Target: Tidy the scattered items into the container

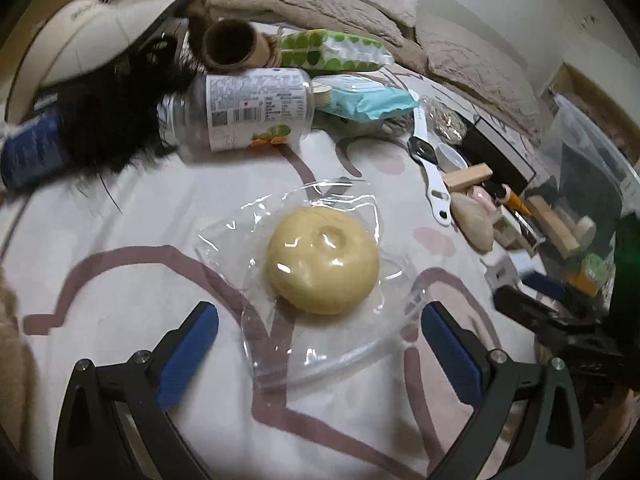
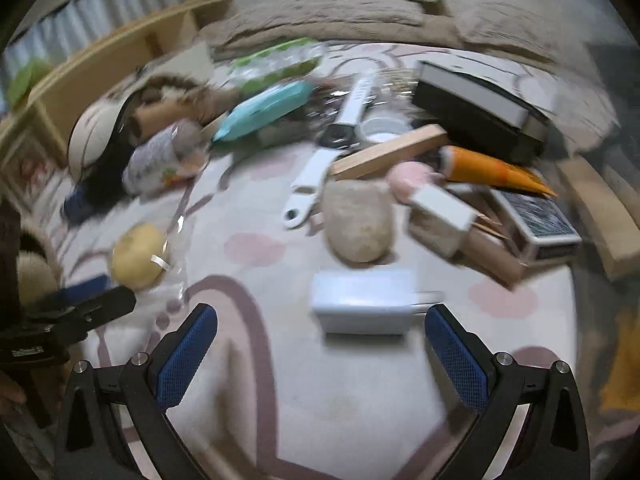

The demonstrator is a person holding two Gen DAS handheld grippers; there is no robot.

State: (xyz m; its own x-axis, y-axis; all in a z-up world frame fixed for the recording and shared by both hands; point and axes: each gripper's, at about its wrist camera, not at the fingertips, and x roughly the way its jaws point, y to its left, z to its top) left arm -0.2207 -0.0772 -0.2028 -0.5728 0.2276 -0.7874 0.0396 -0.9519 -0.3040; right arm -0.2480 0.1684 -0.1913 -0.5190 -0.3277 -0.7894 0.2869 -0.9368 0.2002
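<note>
Progress: judging by the spread, the tidying is at an early stage; nearly everything lies loose on the white bedsheet with mauve line pattern.
Container: a clear plastic bin sits at the right edge of the left wrist view; a few small things seem to lie in or against it, though blur makes that hard to confirm.
Left to do: a clear plastic jar with a printed label on its side at upper centre, a green-dotted packet and a teal packet behind it, a white smartwatch right of centre, a black furry item at upper left.
Left gripper: the left gripper has its blue-padded jaws spread wide with nothing pressed between them.
Nearest item: a pale yellow round bun in a clear plastic wrapper lies at frame centre, just ahead of the jaws and roughly on their midline; the wrapper's near edge reaches into the gap, touching neither pad.
Right gripper: the right gripper also stands wide and empty.
Its nearest item: a small white rectangular box lies just ahead of the tips, slightly toward the right-hand finger; the picture is motion-blurred.
</note>
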